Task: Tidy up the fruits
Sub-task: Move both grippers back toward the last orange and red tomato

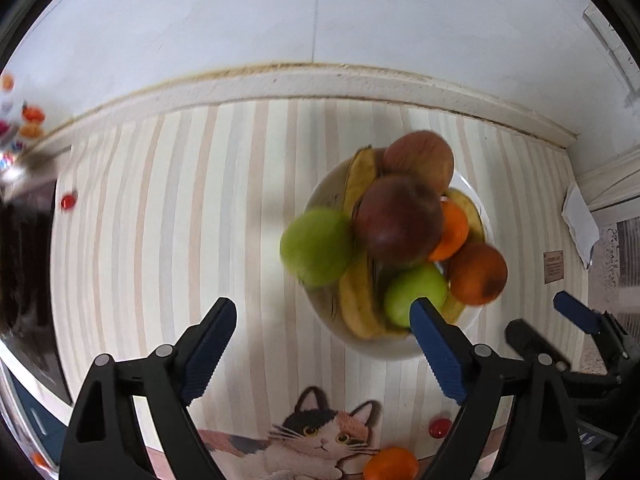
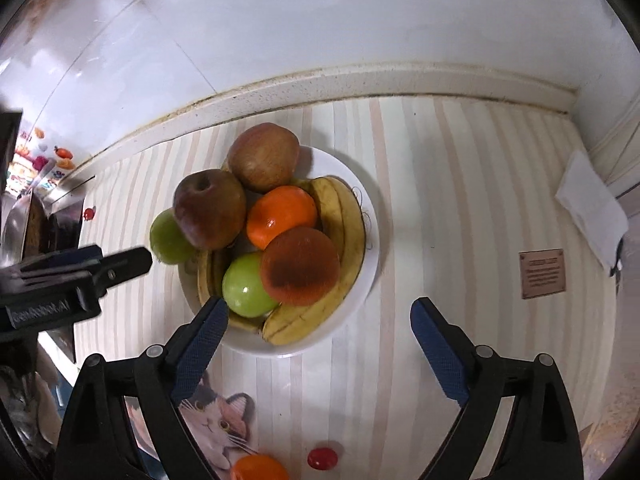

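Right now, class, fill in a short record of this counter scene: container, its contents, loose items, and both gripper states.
container: white bowl on the striped counter
contents: two reddish apples, two green apples, two oranges, bananas, piled high
loose items: orange and small red fruit near the cat picture
left hand-held gripper: open, empty
right hand-held gripper: open, empty

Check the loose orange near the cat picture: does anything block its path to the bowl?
Nothing visible blocks it. The orange lies on the striped mat, with bare mat up to the white bowl. A small red fruit sits beside it, off that line.
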Demonstrator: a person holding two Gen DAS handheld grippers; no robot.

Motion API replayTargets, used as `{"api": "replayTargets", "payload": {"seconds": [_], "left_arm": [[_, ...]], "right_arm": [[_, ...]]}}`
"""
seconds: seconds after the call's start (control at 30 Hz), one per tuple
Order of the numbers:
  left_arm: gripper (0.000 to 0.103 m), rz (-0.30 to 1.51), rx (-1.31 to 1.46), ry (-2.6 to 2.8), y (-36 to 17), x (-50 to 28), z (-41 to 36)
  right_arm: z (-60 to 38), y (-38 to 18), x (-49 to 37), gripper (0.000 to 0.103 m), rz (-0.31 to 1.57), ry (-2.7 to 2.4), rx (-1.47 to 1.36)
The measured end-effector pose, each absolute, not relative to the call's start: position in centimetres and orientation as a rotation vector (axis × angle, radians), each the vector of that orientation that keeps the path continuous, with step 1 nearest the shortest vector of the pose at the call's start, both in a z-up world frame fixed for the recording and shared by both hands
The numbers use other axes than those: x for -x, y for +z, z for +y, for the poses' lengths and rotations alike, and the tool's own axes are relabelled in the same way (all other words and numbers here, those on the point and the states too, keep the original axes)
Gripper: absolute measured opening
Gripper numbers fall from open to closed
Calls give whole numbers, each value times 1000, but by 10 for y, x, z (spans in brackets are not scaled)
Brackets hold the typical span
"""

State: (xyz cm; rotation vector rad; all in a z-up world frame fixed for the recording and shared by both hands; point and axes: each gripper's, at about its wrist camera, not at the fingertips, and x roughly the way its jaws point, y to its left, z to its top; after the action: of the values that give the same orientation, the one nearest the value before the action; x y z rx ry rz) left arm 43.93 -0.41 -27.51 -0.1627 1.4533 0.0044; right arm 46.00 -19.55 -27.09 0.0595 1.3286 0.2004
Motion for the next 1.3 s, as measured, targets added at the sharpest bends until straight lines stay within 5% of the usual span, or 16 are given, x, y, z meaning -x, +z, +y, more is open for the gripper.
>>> {"api": "replayTargets", "payload": {"seconds": [1.3], "left_arm": [[89, 1173, 144, 17, -150, -283, -34]], "right_arm": [[-202, -134, -315, 95, 1014, 262, 8]]}}
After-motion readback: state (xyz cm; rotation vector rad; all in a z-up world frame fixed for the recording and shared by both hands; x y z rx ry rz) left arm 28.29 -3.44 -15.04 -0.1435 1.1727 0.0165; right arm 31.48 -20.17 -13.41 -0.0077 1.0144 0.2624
